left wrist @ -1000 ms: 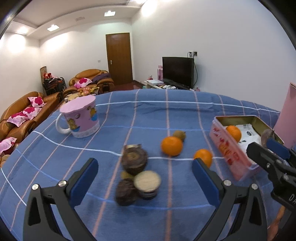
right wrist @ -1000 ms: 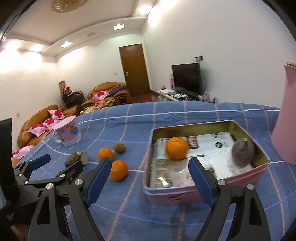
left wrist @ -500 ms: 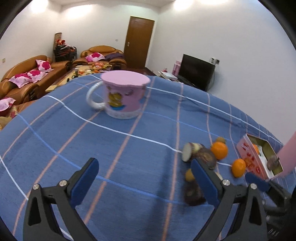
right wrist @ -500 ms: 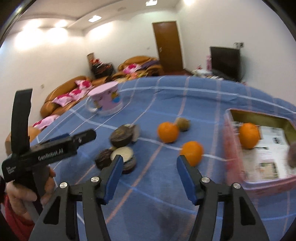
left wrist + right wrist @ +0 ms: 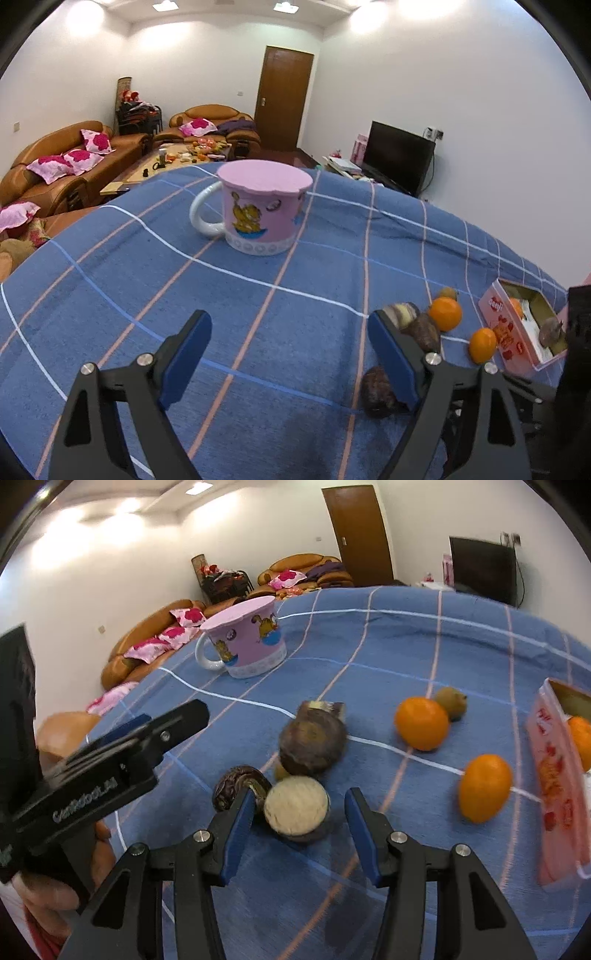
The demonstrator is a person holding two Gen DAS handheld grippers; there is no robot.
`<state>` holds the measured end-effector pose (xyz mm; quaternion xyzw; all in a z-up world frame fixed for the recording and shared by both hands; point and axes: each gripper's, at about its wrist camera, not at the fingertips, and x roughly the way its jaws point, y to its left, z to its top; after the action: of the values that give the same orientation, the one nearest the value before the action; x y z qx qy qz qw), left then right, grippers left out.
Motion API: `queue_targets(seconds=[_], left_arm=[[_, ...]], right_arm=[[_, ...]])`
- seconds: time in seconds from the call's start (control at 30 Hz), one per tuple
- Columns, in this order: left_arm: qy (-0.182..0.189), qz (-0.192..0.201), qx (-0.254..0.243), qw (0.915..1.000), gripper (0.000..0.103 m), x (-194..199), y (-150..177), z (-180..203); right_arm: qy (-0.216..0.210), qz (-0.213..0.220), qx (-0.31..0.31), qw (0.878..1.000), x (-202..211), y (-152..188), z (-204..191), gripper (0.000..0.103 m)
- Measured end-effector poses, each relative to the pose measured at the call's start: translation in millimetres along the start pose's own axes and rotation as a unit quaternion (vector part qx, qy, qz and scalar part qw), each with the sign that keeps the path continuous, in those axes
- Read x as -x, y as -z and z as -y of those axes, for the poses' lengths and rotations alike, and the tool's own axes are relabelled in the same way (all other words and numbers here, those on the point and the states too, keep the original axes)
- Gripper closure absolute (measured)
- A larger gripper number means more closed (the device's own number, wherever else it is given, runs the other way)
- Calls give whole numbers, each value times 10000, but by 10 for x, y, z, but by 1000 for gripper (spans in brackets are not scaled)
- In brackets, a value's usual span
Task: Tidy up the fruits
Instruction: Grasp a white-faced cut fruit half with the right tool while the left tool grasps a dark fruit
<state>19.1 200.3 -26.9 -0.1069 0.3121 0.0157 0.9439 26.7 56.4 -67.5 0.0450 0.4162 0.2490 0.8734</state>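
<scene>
Tabletop [image 5: 295,295]: blue cloth, checked with white, pale orange and lighter blue lines.
Mug [image 5: 263,211]: pink body, white handle, white base band, orange cartoon cat print with blue.
Oranges [image 5: 422,723]: plain bright orange.
Kiwi [image 5: 450,702]: brown-green.
Taro [image 5: 312,744]: dark purple-brown skin.
Cut taro [image 5: 296,805]: cream face, dark rim.
Tin [image 5: 506,329]: pink outside with red and orange print, gold inside.
Hand-held gripper pads [image 5: 236,830]: blue on black frame.
Sofas [image 5: 55,173]: tan-brown, pink floral cushions.
</scene>
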Motion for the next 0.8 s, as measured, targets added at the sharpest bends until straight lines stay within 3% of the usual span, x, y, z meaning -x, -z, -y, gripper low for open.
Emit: queue_targets(seconds=[0.2, 0.27, 0.47, 0.6, 0.7, 0.8], left_arm=[[161, -36, 83, 9998, 21, -15, 0, -31], [236, -52, 42, 9997, 21, -19, 6, -8], [458, -138, 14, 9989, 25, -47, 12, 31], [745, -253, 0, 9969, 32, -60, 33, 59], [843, -415, -270, 9952, 42, -103, 72, 178], [1165, -671, -553, 9894, 49, -137, 125, 311]], right_arm=[[-201, -111, -60, 9997, 8, 59, 1, 52], [-281, -128, -125, 9994, 32, 77, 37, 62], [-194, -66, -83, 9998, 118, 126, 38, 62], [-219, 210, -227, 9993, 326, 156, 138, 62], [-51, 537, -264, 9982, 547, 178, 232, 62], [163, 776, -268, 9965, 712, 195, 332, 62]])
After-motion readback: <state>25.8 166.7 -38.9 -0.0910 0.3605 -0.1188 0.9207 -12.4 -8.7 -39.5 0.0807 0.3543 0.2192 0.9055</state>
